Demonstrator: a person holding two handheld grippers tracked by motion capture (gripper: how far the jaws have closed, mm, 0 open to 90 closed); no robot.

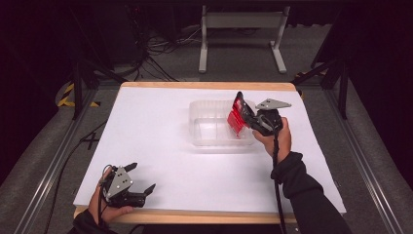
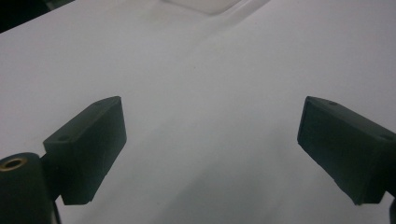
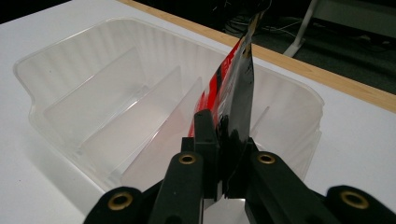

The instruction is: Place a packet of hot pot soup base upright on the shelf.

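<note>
A clear plastic bin (image 1: 204,131) (image 3: 70,84) with inner dividers sits on the white table, right of centre. My right gripper (image 1: 249,117) (image 3: 227,135) is shut on a flat red and black packet (image 1: 237,116) (image 3: 238,84), which stands on edge over the bin's right end. Near the front left corner of the table my left gripper (image 1: 141,178) (image 2: 210,144) is open, with only bare tabletop between its jaws.
The white table surface (image 1: 156,146) has a wooden rim (image 1: 209,85) along the far and near edges. Past the table stand a white metal frame (image 1: 241,34) and cables on the grey floor. A corner of the bin (image 2: 205,4) shows in the left gripper view.
</note>
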